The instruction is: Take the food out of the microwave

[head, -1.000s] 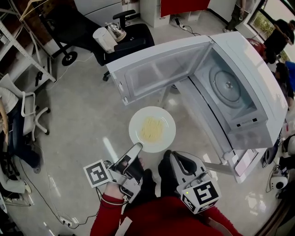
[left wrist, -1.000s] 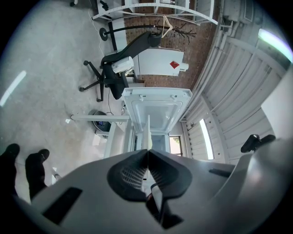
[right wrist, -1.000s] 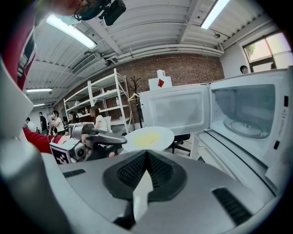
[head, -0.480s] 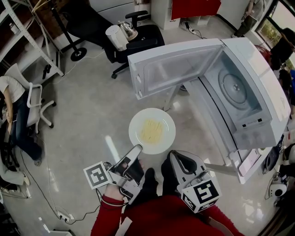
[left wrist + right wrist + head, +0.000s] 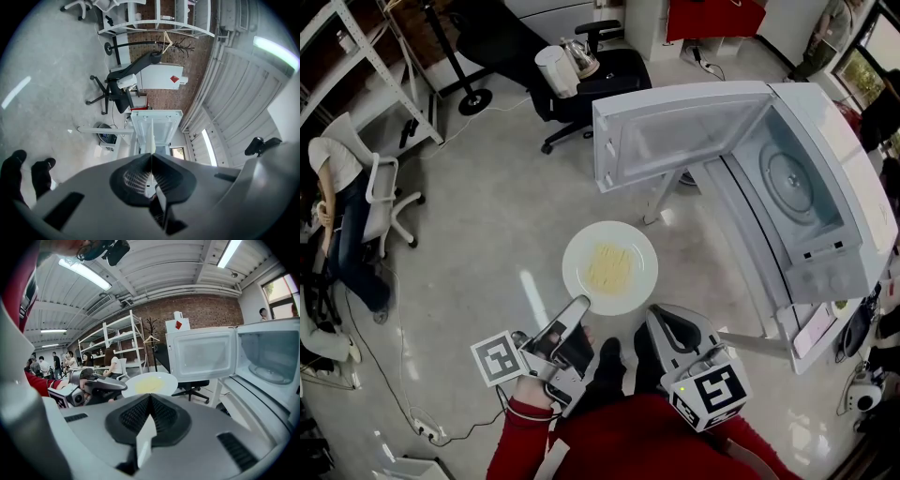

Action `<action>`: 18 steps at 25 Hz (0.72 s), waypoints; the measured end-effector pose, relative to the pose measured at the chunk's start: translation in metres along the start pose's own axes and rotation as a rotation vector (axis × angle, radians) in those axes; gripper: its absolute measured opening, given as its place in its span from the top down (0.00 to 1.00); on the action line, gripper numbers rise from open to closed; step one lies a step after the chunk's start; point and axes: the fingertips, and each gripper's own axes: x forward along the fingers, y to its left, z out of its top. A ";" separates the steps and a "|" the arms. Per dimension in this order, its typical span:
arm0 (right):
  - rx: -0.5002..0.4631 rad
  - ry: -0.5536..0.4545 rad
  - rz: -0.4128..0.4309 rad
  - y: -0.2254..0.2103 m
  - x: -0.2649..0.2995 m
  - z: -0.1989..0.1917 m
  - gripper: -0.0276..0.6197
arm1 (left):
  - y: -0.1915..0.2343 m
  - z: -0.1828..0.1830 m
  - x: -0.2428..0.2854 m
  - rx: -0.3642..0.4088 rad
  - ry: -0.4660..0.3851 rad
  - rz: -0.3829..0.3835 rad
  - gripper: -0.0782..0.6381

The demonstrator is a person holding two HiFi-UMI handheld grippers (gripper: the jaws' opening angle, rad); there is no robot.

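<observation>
A white plate (image 5: 577, 255) with yellow food (image 5: 609, 266) hangs over the floor, outside the microwave (image 5: 825, 159). My left gripper (image 5: 578, 306) is shut on the plate's near rim. In the left gripper view the plate (image 5: 152, 140) shows edge-on between the closed jaws. The microwave's door (image 5: 675, 131) stands wide open and its cavity with the glass turntable (image 5: 792, 183) holds nothing. My right gripper (image 5: 664, 322) is shut and empty, close to my body and right of the plate. The right gripper view shows the plate (image 5: 150, 383), my left gripper (image 5: 123, 386) and the open microwave (image 5: 272, 357).
A black office chair (image 5: 600, 70) with a kettle and a white jug stands beyond the microwave door. A white chair (image 5: 380, 202) with a seated person is at the left, beside metal shelving. Cables trail on the floor at lower left. My shoes (image 5: 605, 361) are below the plate.
The microwave and the chair have slid right and up in the head view as the view shifts. The plate stays gripped in my left gripper; the right gripper has hardly moved.
</observation>
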 end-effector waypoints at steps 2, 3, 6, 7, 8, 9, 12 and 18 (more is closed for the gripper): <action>-0.006 0.000 0.015 0.005 0.001 0.000 0.94 | 0.000 0.000 -0.006 0.001 -0.009 0.000 0.87; -0.008 0.000 0.022 0.007 0.002 0.000 0.94 | 0.000 0.000 -0.009 0.001 -0.014 0.000 0.87; -0.015 0.001 0.041 0.014 0.003 0.000 0.94 | 0.000 0.000 -0.018 0.000 -0.027 0.001 0.87; -0.018 0.002 0.047 0.017 0.004 0.000 0.94 | 0.001 0.000 -0.021 0.000 -0.032 0.001 0.87; -0.021 0.003 0.052 0.019 0.004 0.000 0.94 | 0.001 0.000 -0.024 0.000 -0.038 0.000 0.87; -0.025 0.002 0.058 0.021 0.004 -0.001 0.94 | 0.001 0.000 -0.026 0.000 -0.045 -0.001 0.87; -0.036 -0.001 0.079 0.027 0.004 -0.002 0.94 | 0.002 -0.001 -0.034 -0.001 -0.064 -0.004 0.87; -0.049 0.004 0.115 0.036 0.001 -0.006 0.94 | 0.001 -0.004 -0.045 0.006 -0.095 -0.013 0.87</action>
